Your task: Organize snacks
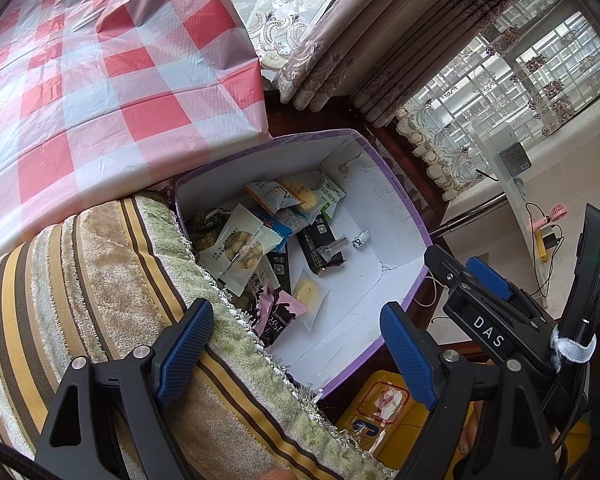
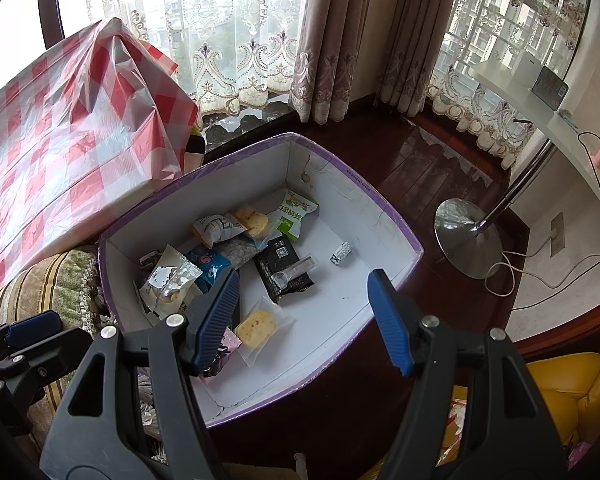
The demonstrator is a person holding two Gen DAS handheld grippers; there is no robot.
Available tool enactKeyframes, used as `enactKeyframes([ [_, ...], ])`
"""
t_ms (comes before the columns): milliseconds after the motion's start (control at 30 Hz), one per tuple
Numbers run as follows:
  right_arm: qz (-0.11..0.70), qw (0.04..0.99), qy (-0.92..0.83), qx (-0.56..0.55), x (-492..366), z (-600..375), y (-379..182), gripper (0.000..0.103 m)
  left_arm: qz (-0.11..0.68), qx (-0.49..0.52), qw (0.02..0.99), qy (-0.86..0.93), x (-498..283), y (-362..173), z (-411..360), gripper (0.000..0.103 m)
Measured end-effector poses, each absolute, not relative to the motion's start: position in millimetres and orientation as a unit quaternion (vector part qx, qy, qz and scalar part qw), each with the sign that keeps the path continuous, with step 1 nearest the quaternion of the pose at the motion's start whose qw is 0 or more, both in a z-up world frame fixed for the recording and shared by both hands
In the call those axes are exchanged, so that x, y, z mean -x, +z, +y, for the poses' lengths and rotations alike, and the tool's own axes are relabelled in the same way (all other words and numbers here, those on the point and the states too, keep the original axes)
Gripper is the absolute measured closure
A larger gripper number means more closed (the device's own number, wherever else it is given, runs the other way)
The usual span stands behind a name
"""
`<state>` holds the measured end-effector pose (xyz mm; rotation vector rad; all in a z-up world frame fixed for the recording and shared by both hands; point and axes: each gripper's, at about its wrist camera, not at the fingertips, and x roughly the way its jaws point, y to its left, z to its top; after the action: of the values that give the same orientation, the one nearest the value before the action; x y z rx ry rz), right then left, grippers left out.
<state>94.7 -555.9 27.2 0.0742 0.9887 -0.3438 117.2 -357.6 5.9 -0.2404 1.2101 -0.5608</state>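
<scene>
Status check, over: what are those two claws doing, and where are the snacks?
Left gripper open, empty. Right gripper open, empty, above box. Snack packets piled inside box. Nothing in the way.

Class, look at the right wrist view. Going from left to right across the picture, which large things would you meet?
Checked tablecloth → purple-rimmed box of snacks → round metal stand base → white desk.
</scene>
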Motion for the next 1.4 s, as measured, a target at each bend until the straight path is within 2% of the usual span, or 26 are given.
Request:
enactKeyframes([
  [1400, 0.474, 0.865, -0.158, -0.037, -97.2, -557.8, 25.8, 0.033, 0.556, 0.109, 0.782, -0.259, -116.2, 7.0, -357.3, 0.017],
])
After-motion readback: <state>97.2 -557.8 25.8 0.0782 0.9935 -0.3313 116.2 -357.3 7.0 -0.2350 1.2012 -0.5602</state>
